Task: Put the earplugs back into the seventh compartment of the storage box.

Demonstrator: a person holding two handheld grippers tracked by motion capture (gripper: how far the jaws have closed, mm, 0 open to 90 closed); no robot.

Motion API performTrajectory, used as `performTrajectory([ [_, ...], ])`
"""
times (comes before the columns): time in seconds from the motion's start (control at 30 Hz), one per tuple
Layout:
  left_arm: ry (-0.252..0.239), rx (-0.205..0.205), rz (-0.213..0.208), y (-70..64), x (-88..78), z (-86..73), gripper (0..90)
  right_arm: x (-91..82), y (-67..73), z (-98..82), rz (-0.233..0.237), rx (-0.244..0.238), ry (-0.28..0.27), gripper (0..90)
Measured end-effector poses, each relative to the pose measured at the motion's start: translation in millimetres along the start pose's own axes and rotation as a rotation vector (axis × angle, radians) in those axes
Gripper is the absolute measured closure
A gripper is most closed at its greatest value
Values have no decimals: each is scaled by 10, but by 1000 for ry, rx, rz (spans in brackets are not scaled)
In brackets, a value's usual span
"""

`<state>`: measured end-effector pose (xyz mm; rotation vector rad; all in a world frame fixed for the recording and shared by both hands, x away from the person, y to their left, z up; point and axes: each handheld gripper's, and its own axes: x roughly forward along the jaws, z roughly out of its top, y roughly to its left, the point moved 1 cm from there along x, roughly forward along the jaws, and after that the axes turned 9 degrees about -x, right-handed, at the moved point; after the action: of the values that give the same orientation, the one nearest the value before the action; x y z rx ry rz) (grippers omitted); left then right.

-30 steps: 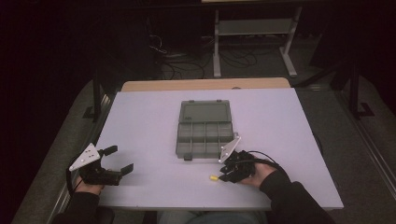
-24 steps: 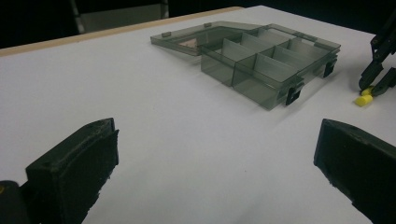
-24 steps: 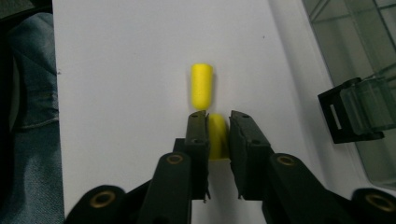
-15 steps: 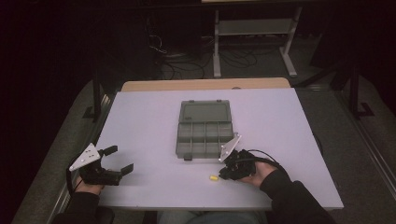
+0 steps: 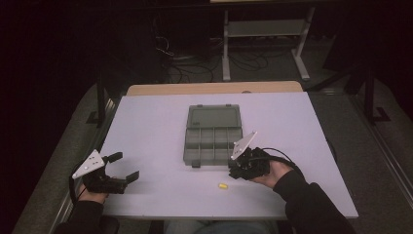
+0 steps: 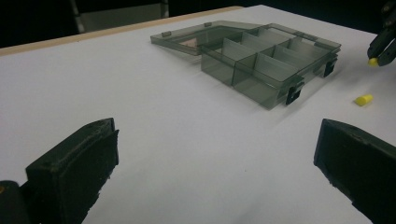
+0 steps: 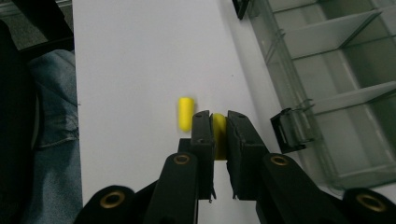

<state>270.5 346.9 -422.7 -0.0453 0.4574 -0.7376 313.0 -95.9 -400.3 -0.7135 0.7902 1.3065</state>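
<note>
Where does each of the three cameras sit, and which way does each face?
High view: above the person's side, looking down on the table; both forearms show.
Left gripper view: on the left gripper, facing the compartment box.
Right gripper view: on the right gripper, which clamps a yellow piece.
All share the loose yellow piece.

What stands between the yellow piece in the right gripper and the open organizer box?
Nothing visible. The right gripper is shut on one yellow piece, with bare table up to the organizer box, lid open. A second yellow piece lies on the side away from the box.
</note>
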Motion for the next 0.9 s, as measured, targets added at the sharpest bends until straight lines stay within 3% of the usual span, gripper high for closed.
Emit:
performTrajectory([
  [0.4,2,0,-2,0,2,-1,0,-270,-117,126,-37,-11,-17,803],
  [0.9,-3,-1,1,2,-1,1,0,-379,-293,313,-61,-17,7,803],
])
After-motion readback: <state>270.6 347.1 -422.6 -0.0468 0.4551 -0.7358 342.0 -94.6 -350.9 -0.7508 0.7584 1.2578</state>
